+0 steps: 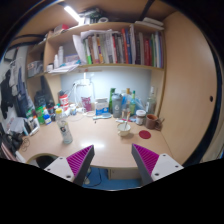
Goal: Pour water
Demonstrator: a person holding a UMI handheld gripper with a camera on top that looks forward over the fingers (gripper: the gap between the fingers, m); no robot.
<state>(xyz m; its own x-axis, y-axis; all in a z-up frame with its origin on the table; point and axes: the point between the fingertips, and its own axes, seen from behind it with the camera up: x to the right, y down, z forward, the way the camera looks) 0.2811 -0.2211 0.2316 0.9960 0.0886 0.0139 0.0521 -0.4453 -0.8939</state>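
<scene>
My gripper [113, 162] is open, its two purple-padded fingers [80, 160] held wide apart above the front edge of a light wooden desk [105, 145], with nothing between them. Beyond the fingers, a small bottle with a white cap [65, 132] stands on the desk to the left. A small light cup or bowl [124, 127] sits further back near the middle, with a red round object [145, 133] to its right. Several bottles, one green [114, 104] and one clear [152, 101], stand along the back wall.
A bookshelf [110, 48] filled with books runs above the desk. Clutter and containers crowd the left side [40, 110]. A wooden panel [185, 90] closes the right side. Below the desk edge lies a blue floor [110, 178].
</scene>
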